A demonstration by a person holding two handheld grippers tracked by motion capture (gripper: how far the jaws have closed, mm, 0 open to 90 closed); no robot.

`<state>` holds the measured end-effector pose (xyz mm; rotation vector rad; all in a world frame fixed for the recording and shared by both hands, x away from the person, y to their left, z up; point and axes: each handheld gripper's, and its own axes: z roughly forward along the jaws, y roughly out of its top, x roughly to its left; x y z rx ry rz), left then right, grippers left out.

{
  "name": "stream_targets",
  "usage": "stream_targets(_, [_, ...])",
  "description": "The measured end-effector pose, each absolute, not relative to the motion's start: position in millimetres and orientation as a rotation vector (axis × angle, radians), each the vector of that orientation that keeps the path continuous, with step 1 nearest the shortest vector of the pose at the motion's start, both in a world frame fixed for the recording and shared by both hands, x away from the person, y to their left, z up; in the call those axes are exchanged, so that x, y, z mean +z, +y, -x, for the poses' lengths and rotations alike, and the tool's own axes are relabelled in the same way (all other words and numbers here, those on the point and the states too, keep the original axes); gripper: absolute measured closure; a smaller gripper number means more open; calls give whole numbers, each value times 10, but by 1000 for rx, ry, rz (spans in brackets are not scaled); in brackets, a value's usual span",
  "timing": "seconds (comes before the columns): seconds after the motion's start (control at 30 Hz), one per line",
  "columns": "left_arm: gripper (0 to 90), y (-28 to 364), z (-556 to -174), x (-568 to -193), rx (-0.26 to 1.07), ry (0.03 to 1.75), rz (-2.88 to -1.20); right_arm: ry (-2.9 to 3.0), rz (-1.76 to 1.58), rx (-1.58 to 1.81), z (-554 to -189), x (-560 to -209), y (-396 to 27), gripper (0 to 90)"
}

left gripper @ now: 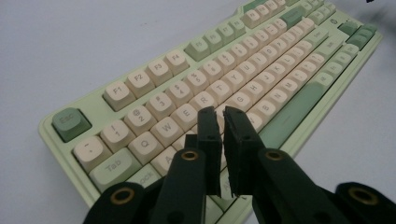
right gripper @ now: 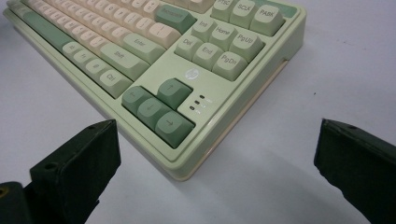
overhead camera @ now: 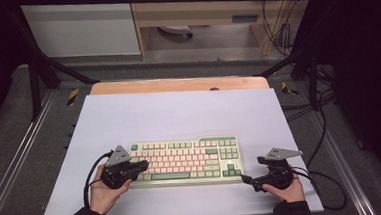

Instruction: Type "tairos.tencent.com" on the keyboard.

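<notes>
While left gripper (left gripper: 220,123) nearly closed over keyboard (left gripper: 243,70), right gripper (right gripper: 215,154) wide

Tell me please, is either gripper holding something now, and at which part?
Nothing is held. The left gripper hovers over the keyboard with jaws nearly shut and nothing between them; the right gripper stands open beside its corner.

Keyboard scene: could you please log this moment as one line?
left gripper: shut, above keyboard left-side keys | right gripper: open, beside arrow-key corner | mat

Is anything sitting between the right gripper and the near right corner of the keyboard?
Nothing visible. The right gripper faces the keyboard corner with only bare white table mat between them, its fingers spread wide.
</notes>
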<state>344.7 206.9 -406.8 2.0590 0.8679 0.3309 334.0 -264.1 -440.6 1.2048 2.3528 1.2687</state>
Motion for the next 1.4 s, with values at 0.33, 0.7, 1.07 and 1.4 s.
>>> stream_targets(0.33, [885,1848,-3545,-4035,321,846,-2060,2356,-1207,1265,-3339,-4407,-2640,9])
stream_targets(0.7, [896,1656,-3663,-4067,312,845,-2066,2358,-1202,1265,-3341,-4410,-2639,9])
stream_targets(1.07, [895,1514,-3783,-4171,319,858,-2090,2362,-1204,1264,-3340,-4410,-2637,9])
stream_targets(1.4, [895,1474,-3827,-4253,320,865,-2108,2361,-1202,1260,-3341,-4412,-2639,9])
